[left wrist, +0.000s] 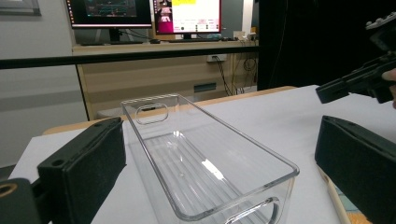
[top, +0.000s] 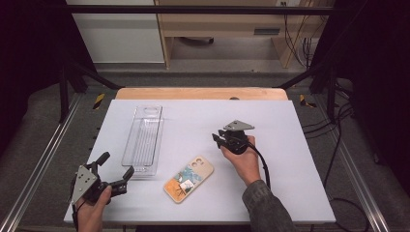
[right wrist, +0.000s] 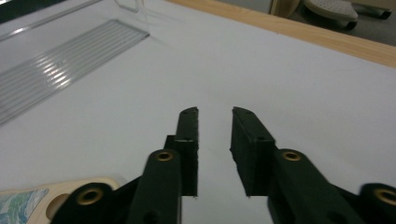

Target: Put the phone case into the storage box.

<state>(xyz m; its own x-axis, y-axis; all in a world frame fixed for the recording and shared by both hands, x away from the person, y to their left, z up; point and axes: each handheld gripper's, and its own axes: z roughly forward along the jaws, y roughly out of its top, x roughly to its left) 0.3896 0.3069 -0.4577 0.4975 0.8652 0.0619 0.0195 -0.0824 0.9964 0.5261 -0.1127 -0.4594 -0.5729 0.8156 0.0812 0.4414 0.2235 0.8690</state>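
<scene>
Tabletop [top: 270,193] is white, with a long clear plastic bin [top: 143,137] lying lengthwise left of centre and a phone case with an orange, teal and cream print [top: 189,178] flat, printed back up, just right of the bin's near end. Left tool [top: 116,170] sits at the near left corner, jaws spread wide and empty; in the left gripper view they frame the near end of the bin [left wrist: 205,163], not touching it. Right tool [top: 217,139] hovers right of centre, well apart from the case, jaws parted by a narrow gap with nothing between them; the right gripper view shows only bare tabletop ahead and a corner of the case [right wrist: 42,198] at lower left. Judgement: the case looks light, thin and somewhat flexible, with a glossy back that may slip; lying flat, it gives little to pinch, so a grip across the long side edges seems best. The bin looks rigid, light and smooth; a side wall or the cut-out end handle would suit.
</scene>
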